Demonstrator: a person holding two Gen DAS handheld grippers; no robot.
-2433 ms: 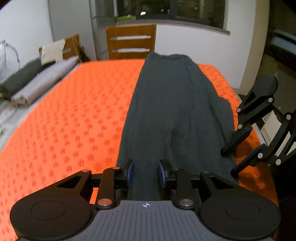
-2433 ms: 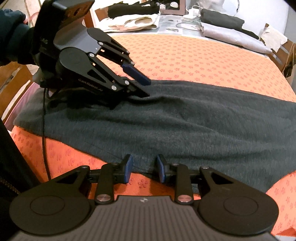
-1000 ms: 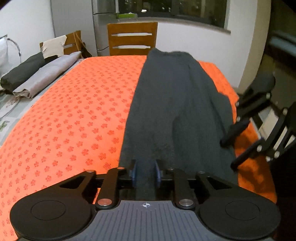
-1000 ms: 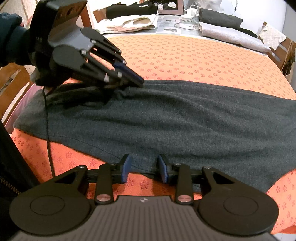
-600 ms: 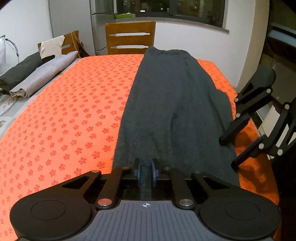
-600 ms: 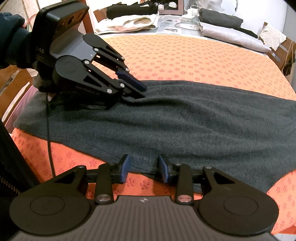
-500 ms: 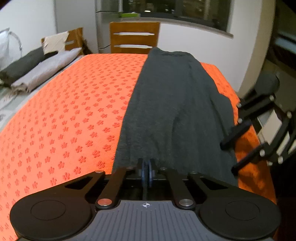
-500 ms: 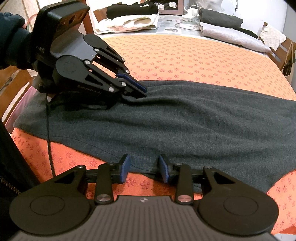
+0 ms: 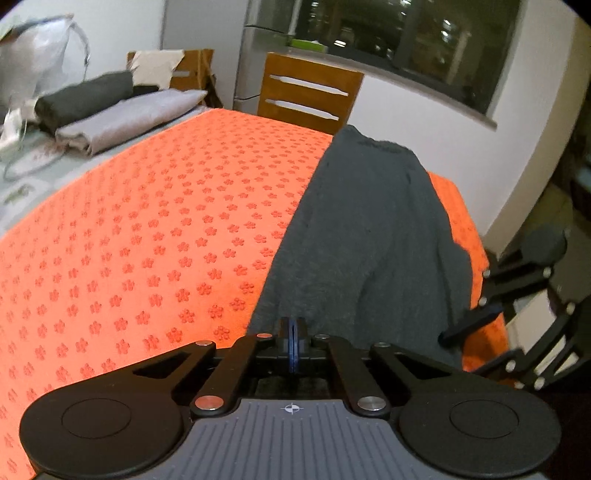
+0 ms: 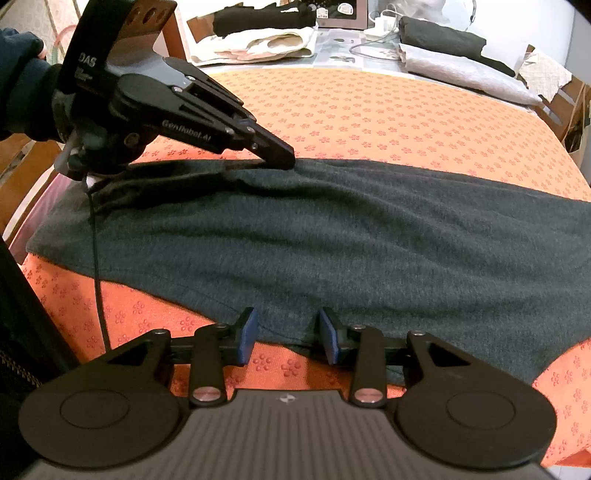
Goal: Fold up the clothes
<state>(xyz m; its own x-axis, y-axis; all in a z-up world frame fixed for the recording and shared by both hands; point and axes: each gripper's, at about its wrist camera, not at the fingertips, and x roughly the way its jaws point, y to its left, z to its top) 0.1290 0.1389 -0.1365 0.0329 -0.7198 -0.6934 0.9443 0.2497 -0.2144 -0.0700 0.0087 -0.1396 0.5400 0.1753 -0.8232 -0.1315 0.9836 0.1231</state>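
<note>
A dark grey knit garment (image 9: 369, 240) (image 10: 369, 240) lies stretched along one side of the orange flowered table cloth (image 9: 147, 240) (image 10: 369, 110). My left gripper (image 9: 293, 343) (image 10: 284, 158) is shut on the garment's far long edge, and the fabric under it is pinched into a raised fold. My right gripper (image 10: 288, 339) is open at the near hem, a blue pad on either side of the hem and neither pressing on it. In the left wrist view the right gripper (image 9: 476, 325) shows at the right edge of the cloth.
Folded grey and black clothes (image 9: 122, 114) (image 10: 461, 62) lie at the far side of the table, with white and black clothes (image 10: 258, 33) and a charger cable beside them. A wooden chair (image 9: 306, 99) stands at the table's end. A dark sleeve (image 10: 22, 81) holds the left gripper.
The left gripper's jaws closed on the garment's edge, then the gripper rolled and shifted a little, drawing the fabric up. The right gripper kept still and open.
</note>
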